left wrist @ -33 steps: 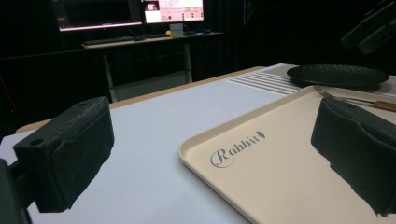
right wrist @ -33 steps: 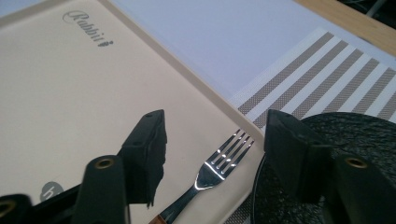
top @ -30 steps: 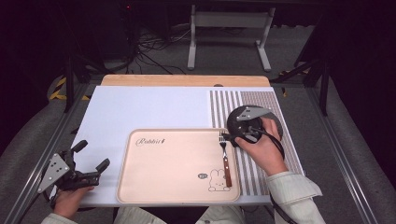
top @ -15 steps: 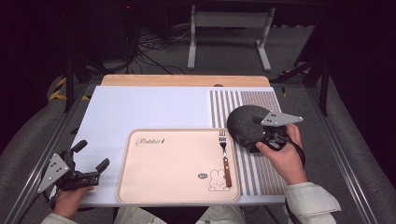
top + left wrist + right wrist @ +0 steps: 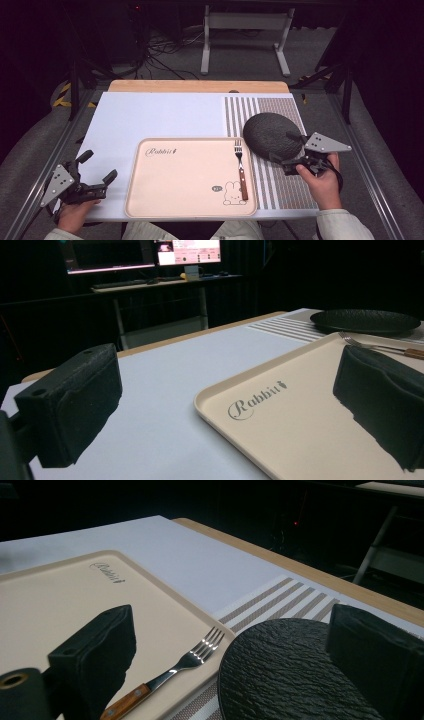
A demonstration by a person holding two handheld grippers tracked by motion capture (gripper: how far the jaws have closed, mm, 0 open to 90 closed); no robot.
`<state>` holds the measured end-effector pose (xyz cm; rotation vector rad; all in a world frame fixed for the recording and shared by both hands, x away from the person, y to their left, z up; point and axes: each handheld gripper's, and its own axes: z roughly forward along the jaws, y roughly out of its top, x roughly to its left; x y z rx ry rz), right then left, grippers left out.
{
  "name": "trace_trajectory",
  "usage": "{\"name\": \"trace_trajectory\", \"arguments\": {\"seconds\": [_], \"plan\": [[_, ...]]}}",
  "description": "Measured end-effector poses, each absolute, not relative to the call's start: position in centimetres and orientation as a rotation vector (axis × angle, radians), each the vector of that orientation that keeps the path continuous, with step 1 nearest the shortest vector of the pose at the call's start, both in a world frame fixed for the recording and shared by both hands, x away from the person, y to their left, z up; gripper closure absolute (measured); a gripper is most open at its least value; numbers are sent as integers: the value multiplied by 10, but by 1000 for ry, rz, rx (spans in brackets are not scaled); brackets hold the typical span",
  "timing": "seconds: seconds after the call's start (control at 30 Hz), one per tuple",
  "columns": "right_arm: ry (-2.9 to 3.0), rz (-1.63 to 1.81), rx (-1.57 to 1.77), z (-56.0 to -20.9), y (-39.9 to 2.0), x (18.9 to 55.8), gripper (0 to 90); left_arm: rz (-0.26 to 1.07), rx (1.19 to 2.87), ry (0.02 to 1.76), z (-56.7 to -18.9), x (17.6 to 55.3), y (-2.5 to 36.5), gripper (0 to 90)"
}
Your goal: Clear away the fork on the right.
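From my remote seat, the white tabletop [image 5: 150, 120] stretches under the fixed camera, a striped placemat [image 5: 280, 107] covering its right end and a wooden edge showing along the far side. On the near middle sits the beige rabbit-print tray [image 5: 185, 175], which looks set square to the person as the base of a place setting.

The dark, rough-textured plate [image 5: 272, 136] rests on the placemat just beside the tray's right rim, slightly overlapping the tray's far right corner as seen from above; I cannot tell whether it touches the rim. I judge it is there because the right gripper [image 5: 285, 161] is working it: the jaws stand spread at the plate's near edge, and in the right gripper view one jaw hangs over the tray and the other over the plate [image 5: 295, 670], nothing pinched between them.

The left gripper [image 5: 97, 170] waits at the tabletop's near left corner, jaws spread and empty (idle, by my reading), aimed across the tray [image 5: 300, 430].

Smallest is the wooden-handled fork [image 5: 241, 169], lying along the tray's right side with tines pointing away, where a diner's hand would find it.

The plate's near edge is partly hidden behind the right gripper from above, and the tray's lettering is too small to read fully.
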<state>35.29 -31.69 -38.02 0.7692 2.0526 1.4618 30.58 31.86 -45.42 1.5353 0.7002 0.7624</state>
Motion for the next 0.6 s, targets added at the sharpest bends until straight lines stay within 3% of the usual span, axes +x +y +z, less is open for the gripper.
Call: {"name": "trace_trajectory", "arguments": {"seconds": [0.6], "plan": [[1957,1530,765,-427,-348,340,31,773,1516,706,-452,303,319,0]]}}
